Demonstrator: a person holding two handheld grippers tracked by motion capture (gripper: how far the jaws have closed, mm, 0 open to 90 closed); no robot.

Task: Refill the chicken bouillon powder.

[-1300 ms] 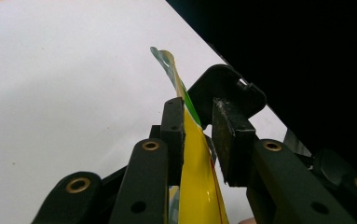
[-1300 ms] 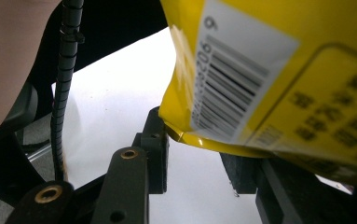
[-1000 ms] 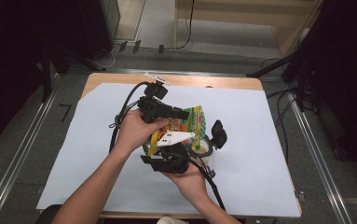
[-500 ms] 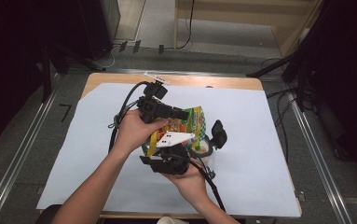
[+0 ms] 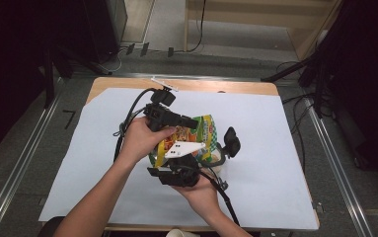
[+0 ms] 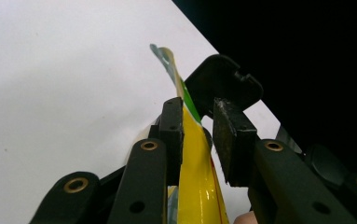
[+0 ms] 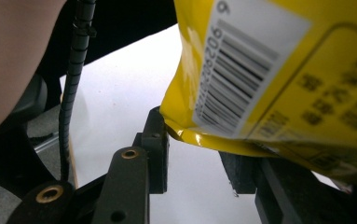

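At centre frame nothing has shifted: left gripper (image 6: 198, 135) jaws pinch the yellow snack bag (image 5: 196, 136), right gripper (image 7: 199, 154) jaws straddle its bottom edge; work stalls.

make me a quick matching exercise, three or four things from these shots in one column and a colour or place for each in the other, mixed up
Things:
1. snack bag
2. paper sheet
3. barcode label
4. left gripper

Descriptions:
a. white with black bars, on the bag's back
b. light sheet covering the tabletop
c. yellow and green, between both grippers
d. black fingers on either side of the bag's edge

Pairs: 1-c, 2-b, 3-a, 4-d
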